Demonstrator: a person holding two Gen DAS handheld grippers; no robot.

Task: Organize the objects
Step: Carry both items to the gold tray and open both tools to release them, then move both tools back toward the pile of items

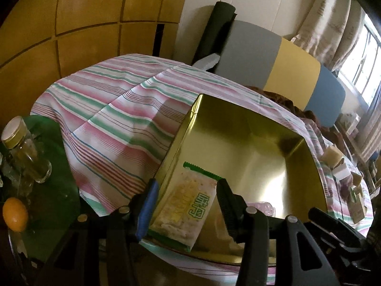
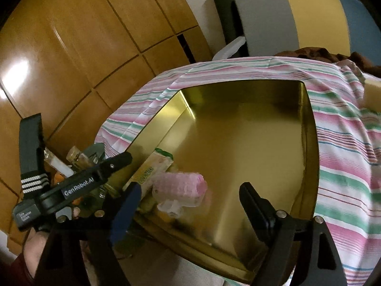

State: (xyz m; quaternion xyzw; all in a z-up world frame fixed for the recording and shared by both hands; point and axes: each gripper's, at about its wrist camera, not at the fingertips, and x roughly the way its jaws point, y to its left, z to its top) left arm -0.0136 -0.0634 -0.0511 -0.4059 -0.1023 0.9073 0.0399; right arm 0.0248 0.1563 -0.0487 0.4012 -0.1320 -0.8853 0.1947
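A gold tin box (image 1: 262,143) sits open on a striped cloth; it also shows in the right wrist view (image 2: 238,131). A green-edged cracker packet (image 1: 185,205) leans against the box's left wall, between the fingers of my left gripper (image 1: 188,193), whose jaws stand apart around it without clearly pressing. The packet shows in the right wrist view (image 2: 150,169) next to a clear pack of pink rolls (image 2: 181,188) lying in the box. My right gripper (image 2: 188,202) is open above the box's near edge, with the pink pack just ahead of it.
The striped cloth (image 1: 114,119) covers the table. A green mat (image 1: 52,190) at left holds a glass jar (image 1: 21,150) and an orange (image 1: 14,214). Small boxes (image 1: 343,166) lie at right. A wooden wardrobe (image 2: 71,47) stands behind.
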